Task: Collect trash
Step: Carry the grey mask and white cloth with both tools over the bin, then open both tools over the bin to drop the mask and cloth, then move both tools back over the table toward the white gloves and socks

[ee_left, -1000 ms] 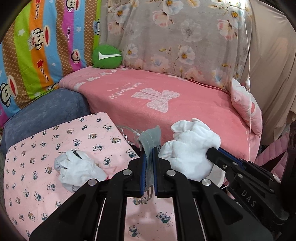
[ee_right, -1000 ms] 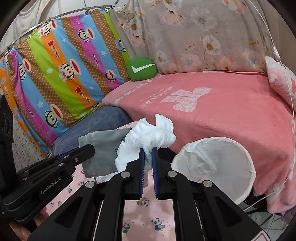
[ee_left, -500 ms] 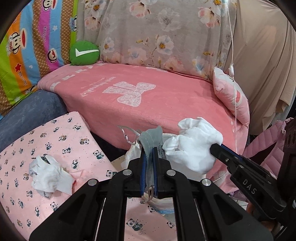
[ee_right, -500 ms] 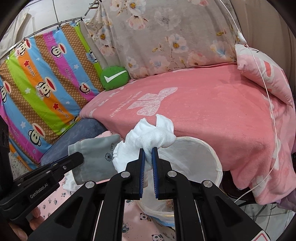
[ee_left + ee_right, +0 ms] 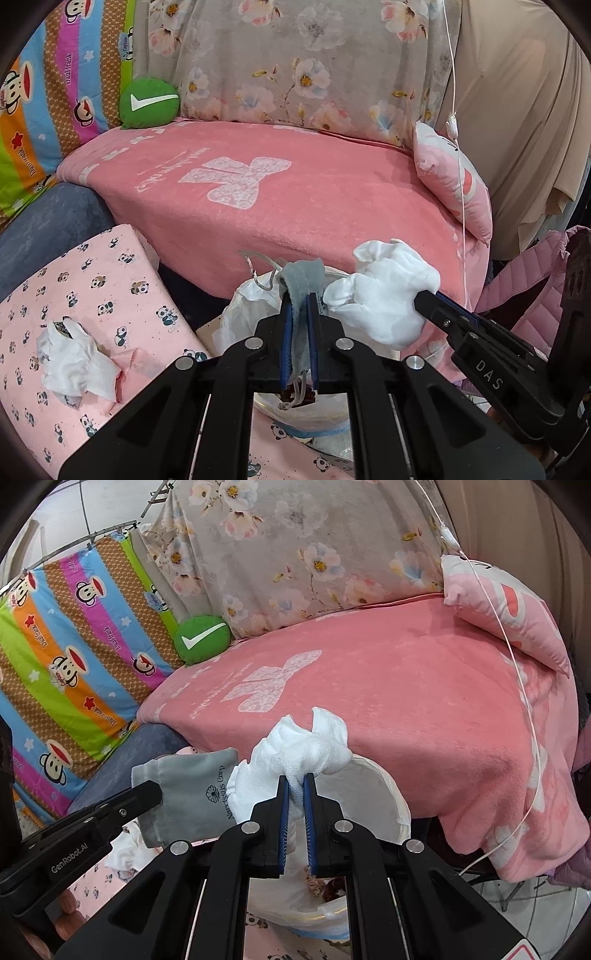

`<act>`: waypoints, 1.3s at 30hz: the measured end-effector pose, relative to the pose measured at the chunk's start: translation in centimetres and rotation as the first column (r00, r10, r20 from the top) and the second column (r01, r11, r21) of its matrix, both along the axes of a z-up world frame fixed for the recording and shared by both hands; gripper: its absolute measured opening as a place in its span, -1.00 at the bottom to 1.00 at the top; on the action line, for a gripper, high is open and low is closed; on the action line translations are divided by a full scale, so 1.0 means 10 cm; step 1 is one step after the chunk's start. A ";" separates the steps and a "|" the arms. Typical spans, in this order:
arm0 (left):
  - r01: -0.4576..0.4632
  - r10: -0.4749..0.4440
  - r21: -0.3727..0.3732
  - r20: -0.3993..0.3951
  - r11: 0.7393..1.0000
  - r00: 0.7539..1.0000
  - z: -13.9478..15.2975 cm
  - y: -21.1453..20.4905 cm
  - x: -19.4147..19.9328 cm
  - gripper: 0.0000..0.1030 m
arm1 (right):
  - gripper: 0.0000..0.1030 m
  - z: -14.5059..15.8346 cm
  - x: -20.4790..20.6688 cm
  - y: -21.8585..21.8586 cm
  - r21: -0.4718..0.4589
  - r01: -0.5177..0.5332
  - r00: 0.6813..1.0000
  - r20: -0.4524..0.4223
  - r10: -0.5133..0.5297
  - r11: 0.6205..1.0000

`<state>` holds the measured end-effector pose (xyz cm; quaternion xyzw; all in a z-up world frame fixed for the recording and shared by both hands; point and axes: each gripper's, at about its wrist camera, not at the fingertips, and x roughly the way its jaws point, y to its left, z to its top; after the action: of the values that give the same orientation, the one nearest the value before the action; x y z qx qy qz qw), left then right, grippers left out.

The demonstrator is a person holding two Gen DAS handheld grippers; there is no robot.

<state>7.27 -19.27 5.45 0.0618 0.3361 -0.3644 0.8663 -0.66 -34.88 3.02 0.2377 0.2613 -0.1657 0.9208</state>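
Observation:
My left gripper (image 5: 298, 295) holds a grey fabric pouch (image 5: 303, 273) with printed lettering. Its jaws are opening a little, and the pouch still sits pinched between the pads. From the right wrist view the same pouch (image 5: 192, 794) hangs off the left gripper (image 5: 147, 794). My right gripper (image 5: 294, 779) is shut on a crumpled white tissue wad (image 5: 306, 746), which also shows in the left wrist view as a white tissue wad (image 5: 384, 295). Both loads hang over a white-lined bin (image 5: 388, 786), whose liner (image 5: 240, 306) shows below the left fingers. A second crumpled tissue (image 5: 70, 350) lies on the panda-print cloth.
The panda-print surface (image 5: 110, 295) lies at the lower left, beside the bin. Behind the bin stands a sofa under a pink blanket (image 5: 295, 192), with a green cushion (image 5: 149, 103) and a pink pillow (image 5: 454, 184). A thin white cable (image 5: 524, 709) hangs down at the right.
Both grippers have swung right with their loads, off the panda-print surface and over the bin. The loose tissue on the cloth now sits further left.

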 end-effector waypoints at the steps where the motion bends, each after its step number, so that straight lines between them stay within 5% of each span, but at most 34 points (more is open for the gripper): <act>1: -0.006 0.006 -0.001 0.003 1.000 1.000 0.00 0.00 0.01 -0.76 | -0.80 -0.01 0.02 0.00 0.000 0.000 1.000 -0.002 0.000 1.000; 5: -0.062 0.063 -0.013 0.039 0.998 0.997 0.02 0.05 0.03 0.22 | -0.60 -0.01 0.07 0.02 -0.016 -0.010 1.000 -0.003 0.010 1.000; 8: -0.075 0.075 -0.010 0.047 0.997 0.996 0.03 0.10 0.05 0.26 | -0.38 -0.01 0.10 0.06 -0.022 -0.017 1.000 -0.001 0.017 1.000; 26: -0.211 0.210 -0.021 -0.012 0.977 0.978 -0.07 0.71 0.17 0.26 | -0.35 -0.01 0.28 0.60 -0.029 -0.144 0.989 -0.036 0.143 0.989; 39: -0.342 0.340 -0.021 -0.053 0.940 0.939 -0.20 1.41 0.22 0.27 | -0.23 0.00 0.36 1.23 -0.041 -0.253 0.966 -0.058 0.250 0.967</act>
<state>9.50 -5.17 3.49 -0.0192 0.3571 -0.2153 0.9087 2.95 -22.56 2.98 0.1758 0.3094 -0.0601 0.9326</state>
